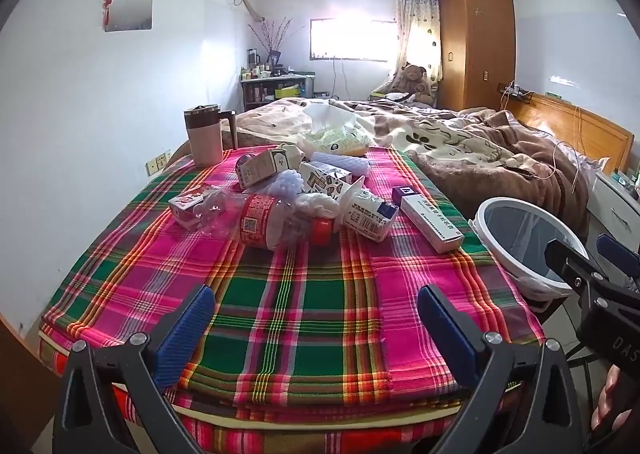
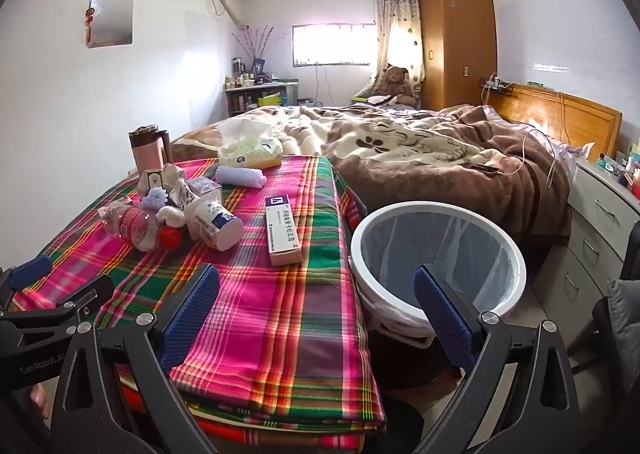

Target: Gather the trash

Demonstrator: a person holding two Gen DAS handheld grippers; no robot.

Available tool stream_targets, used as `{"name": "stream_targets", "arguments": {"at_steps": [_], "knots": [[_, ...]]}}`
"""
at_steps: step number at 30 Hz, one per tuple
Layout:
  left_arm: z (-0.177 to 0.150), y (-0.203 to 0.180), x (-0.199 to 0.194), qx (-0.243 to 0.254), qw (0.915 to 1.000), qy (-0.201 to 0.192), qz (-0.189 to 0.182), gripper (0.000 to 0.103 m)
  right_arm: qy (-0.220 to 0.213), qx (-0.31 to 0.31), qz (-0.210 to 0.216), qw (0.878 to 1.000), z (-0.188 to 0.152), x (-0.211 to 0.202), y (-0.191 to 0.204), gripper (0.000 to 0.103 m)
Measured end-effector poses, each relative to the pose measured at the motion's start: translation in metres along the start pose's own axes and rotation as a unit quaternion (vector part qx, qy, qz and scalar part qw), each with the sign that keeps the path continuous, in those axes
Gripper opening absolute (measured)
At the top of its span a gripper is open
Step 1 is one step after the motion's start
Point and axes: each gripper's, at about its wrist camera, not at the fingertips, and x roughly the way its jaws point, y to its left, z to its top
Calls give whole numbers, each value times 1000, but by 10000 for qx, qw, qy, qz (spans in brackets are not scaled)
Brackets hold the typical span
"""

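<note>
A heap of trash lies on the plaid cloth [image 1: 304, 294]: a crushed plastic bottle with a red label [image 1: 260, 224] [image 2: 134, 228], a paper cup [image 1: 370, 214] [image 2: 214, 222], small cartons [image 1: 262, 166], and a long white medicine box [image 1: 430, 220] [image 2: 283, 228]. A white-rimmed bin with a clear liner [image 2: 440, 254] [image 1: 528, 242] stands beside the bed at the right. My left gripper [image 1: 316, 328] is open and empty over the near cloth. My right gripper [image 2: 316, 308] is open and empty, between the cloth's edge and the bin.
A pink mug with a lid [image 1: 204, 136] and a tissue pack [image 2: 250, 146] stand behind the heap. A brown blanket [image 2: 420, 158] covers the rest of the bed. White drawers [image 2: 600, 230] stand at the right, a wardrobe [image 2: 456, 34] at the back.
</note>
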Motion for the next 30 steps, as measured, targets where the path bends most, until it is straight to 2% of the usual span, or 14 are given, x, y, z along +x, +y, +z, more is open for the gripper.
{"name": "stream_targets", "arguments": {"at_steps": [30], "knots": [[2,1,-4,-22,10000,-16,-15,103,18,-40,-42,10000,-1,0,0,100]]}}
